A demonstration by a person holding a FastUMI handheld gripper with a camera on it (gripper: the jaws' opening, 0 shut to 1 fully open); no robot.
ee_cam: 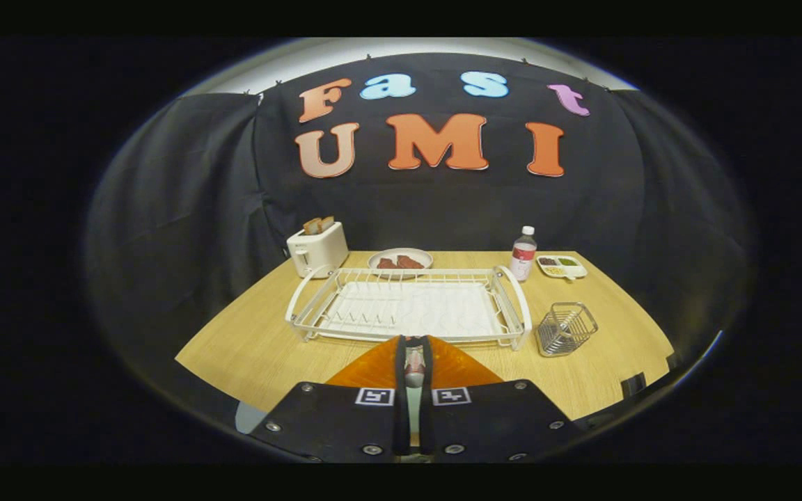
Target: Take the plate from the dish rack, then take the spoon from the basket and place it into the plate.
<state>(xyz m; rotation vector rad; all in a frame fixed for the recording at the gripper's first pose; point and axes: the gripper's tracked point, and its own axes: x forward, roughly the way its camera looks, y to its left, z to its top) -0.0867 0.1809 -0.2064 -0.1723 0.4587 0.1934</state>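
An orange plate (469,367) lies on the wooden table (255,341) right under my fingers, in front of the white dish rack (408,306), whose slots hold nothing. My gripper (413,344) is shut on a slim spoon (413,365) that runs lengthwise between the two fingers, held over the middle of the plate. Whether the spoon touches the plate is hidden by the fingers. The small wire basket (566,328) stands to the right of the rack with nothing visible inside it.
Beyond the rack stand a white toaster (316,250) with toast in it, a pale plate of reddish food (399,260), a bottle (523,253) and a small divided snack dish (562,266). The table's front edge runs close beneath the gripper.
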